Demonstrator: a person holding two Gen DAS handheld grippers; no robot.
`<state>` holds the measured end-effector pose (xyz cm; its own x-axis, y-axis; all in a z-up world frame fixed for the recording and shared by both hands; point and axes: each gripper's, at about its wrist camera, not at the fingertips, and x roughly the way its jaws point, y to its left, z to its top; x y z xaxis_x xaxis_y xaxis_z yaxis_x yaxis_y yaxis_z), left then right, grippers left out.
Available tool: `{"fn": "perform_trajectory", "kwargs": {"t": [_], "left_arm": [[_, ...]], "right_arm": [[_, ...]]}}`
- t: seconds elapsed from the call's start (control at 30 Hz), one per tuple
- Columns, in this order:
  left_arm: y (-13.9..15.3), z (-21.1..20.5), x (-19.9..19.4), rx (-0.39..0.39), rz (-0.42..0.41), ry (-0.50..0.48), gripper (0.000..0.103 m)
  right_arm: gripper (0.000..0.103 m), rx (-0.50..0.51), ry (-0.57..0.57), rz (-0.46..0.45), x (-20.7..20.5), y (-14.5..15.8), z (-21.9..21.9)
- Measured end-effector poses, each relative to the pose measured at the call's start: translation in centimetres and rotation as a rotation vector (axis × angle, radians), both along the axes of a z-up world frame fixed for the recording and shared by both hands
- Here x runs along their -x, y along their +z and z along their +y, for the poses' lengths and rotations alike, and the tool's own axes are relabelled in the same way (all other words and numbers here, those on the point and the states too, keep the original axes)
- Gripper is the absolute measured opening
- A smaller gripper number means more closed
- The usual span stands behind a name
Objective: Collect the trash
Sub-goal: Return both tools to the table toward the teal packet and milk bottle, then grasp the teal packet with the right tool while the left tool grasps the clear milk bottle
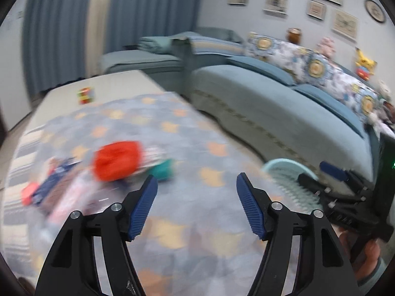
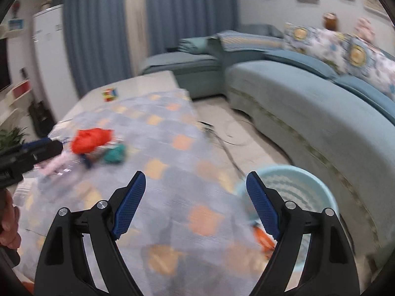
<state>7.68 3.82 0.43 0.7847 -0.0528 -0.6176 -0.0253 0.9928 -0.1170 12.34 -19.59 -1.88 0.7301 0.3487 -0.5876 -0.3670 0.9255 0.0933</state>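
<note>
A pile of trash lies on the cloth-covered table: a crumpled red wrapper, a teal scrap, and dark blue and pink packets at the left. A light blue slotted waste basket stands on the floor at the table's right edge, with something orange inside. My left gripper is open and empty above the cloth, right of the pile. My right gripper is open and empty over the table's right edge, beside the basket. Both views are blurred.
A blue-grey curved sofa with patterned cushions runs along the right. A colour cube sits on the bare far end of the table. A cable lies on the floor between table and sofa.
</note>
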Motion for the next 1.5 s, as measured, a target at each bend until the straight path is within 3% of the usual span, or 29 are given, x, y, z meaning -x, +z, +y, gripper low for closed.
{"fn": "perform_trajectory", "kwargs": {"t": [0.13, 0.33, 0.57, 0.73, 0.93, 1.17, 1.23, 1.37, 1.5], "left_arm": [[-1.5, 6.0, 1.7, 0.023, 0.044, 0.1, 0.067], [-5.1, 11.7, 1.6, 0.056, 0.14, 0.169, 0.068], [-7.4, 11.6, 0.5, 0.036, 0.177, 0.125, 0.067], [-8.5, 10.7, -0.1, 0.068, 0.226, 0.054, 0.062], [-9.7, 11.2, -1.3, 0.103, 0.247, 0.122, 0.063], [-10.7, 10.6, -3.3, 0.069, 0.28, 0.18, 0.06], [-10.8, 10.4, -3.5, 0.056, 0.28, 0.196, 0.058], [-10.8, 10.1, -3.5, 0.039, 0.276, 0.204, 0.056], [-10.4, 9.8, -2.8, 0.052, 0.247, 0.21, 0.055]], "right_arm": [[0.079, 0.032, 0.09, -0.039, -0.5, -0.2, 5.2], [0.079, 0.051, 0.234, -0.002, -2.8, -1.9, 12.8], [0.074, 0.066, 0.239, 0.117, -6.8, -6.0, 17.3], [0.074, 0.086, 0.226, 0.154, -8.5, -7.3, 19.0], [0.074, 0.122, 0.215, 0.205, -10.0, -8.5, 20.8], [0.073, 0.135, 0.198, 0.263, -11.3, -9.6, 21.5], [0.069, 0.13, 0.195, 0.272, -11.6, -9.8, 21.5], [0.042, 0.121, 0.2, 0.291, -11.7, -10.0, 21.3], [0.036, 0.11, 0.21, 0.283, -11.4, -9.8, 21.0]]}}
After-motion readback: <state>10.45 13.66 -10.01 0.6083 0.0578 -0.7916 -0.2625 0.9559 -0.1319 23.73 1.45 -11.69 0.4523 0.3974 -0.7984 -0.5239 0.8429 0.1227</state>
